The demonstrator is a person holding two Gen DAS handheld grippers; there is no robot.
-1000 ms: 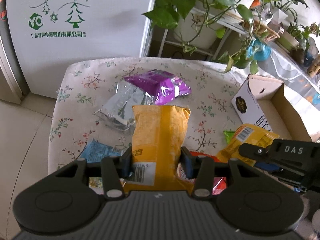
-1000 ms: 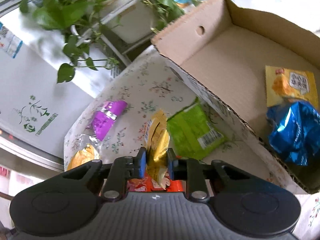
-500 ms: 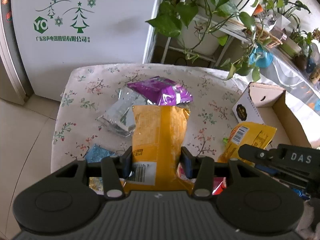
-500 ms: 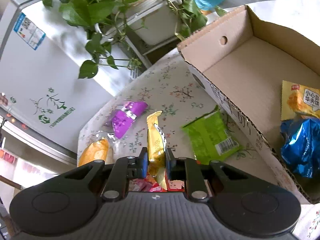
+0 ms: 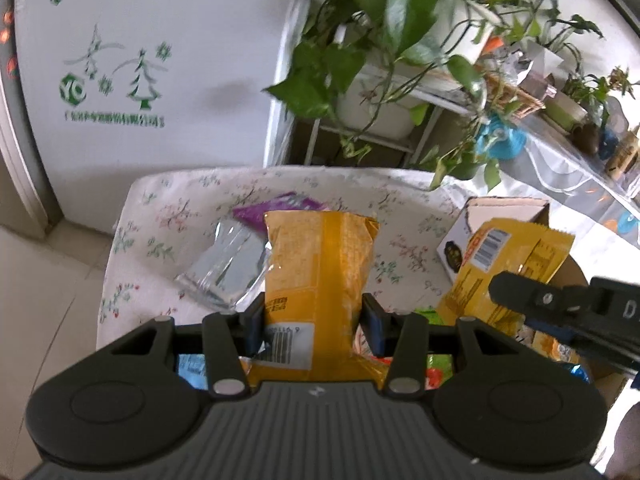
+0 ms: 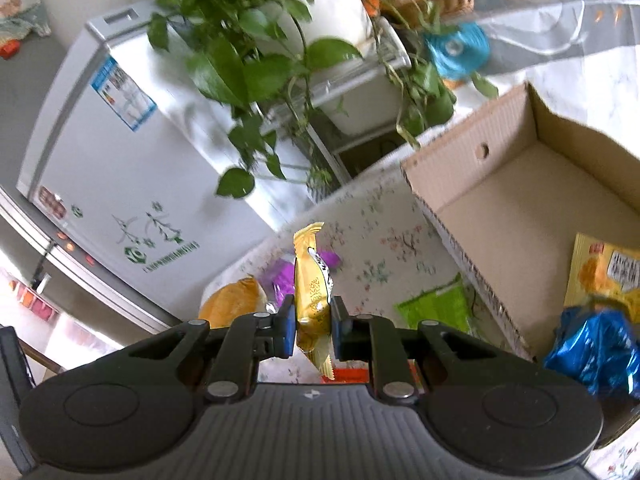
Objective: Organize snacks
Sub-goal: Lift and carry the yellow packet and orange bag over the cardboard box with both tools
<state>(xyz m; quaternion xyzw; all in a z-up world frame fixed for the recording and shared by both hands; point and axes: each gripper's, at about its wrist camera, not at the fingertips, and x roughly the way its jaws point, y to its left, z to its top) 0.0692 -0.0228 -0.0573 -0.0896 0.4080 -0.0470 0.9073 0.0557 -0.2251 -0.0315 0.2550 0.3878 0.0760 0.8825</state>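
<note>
My left gripper (image 5: 313, 316) is shut on a tall yellow snack bag (image 5: 320, 256), held upright above the floral table (image 5: 168, 216). My right gripper (image 6: 313, 330) is shut on a gold snack packet (image 6: 311, 284), seen edge-on; in the left wrist view that same packet (image 5: 516, 248) hangs at the right in the right gripper's black fingers (image 5: 560, 304). A cardboard box (image 6: 532, 200) stands open at the right, holding a yellow packet (image 6: 604, 276) and a blue foil bag (image 6: 592, 352). On the table lie a purple bag (image 5: 280, 206), a silver bag (image 5: 224, 268) and a green packet (image 6: 436, 308).
A white fridge (image 5: 160, 60) stands behind the table. Potted plants (image 5: 380, 40) hang over a rack at the back right. More packets, blue (image 5: 192, 366) and red-green (image 5: 436, 372), lie near the table's front edge. A tiled floor (image 5: 48, 288) lies to the left.
Both grippers have risen with their packets; the table looks farther below. The gold packet has lifted off the table and the right gripper has rolled, bringing more of the fridge and plants into view.
</note>
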